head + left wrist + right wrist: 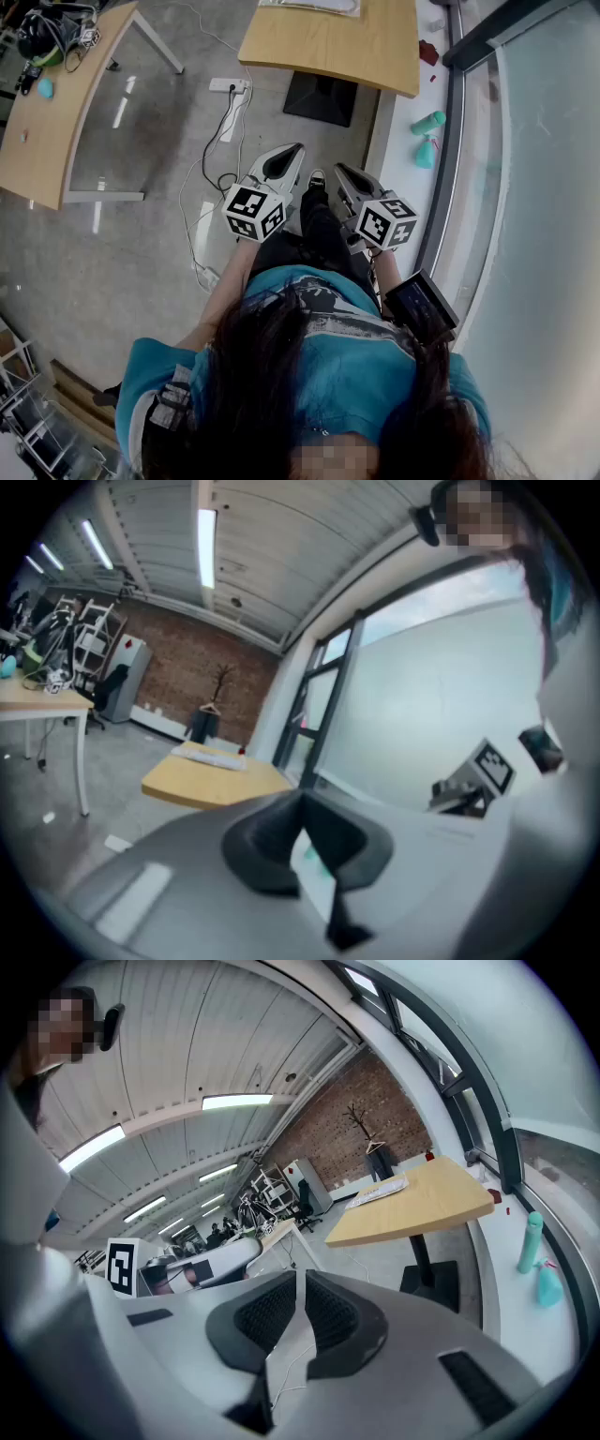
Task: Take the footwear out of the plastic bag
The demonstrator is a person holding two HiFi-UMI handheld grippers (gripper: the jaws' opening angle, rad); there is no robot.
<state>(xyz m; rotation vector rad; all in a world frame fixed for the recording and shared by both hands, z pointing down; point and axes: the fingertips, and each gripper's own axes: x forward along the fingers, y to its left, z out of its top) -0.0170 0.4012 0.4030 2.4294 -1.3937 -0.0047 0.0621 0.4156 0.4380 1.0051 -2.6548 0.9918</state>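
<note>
A flat clear plastic bag (309, 5) lies at the far edge of a light wooden table (328, 47) ahead of me; what is inside does not show. The bag (214, 757) looks pale and flat in the left gripper view, and in the right gripper view the bag (380, 1191) rests on the same tabletop. My left gripper (292, 155) and right gripper (342, 173) are held side by side at waist height, well short of the table. Both point forward with the jaws closed together and nothing between them. The left gripper (302, 803) and the right gripper (300, 1279) show only floor beyond their tips.
The table stands on a black base plate (321, 97). A power strip with cables (230, 86) lies on the grey floor to the left. Another wooden table (52, 112) stands at far left. Teal bottles (427, 123) sit on the white ledge by the glass wall at right.
</note>
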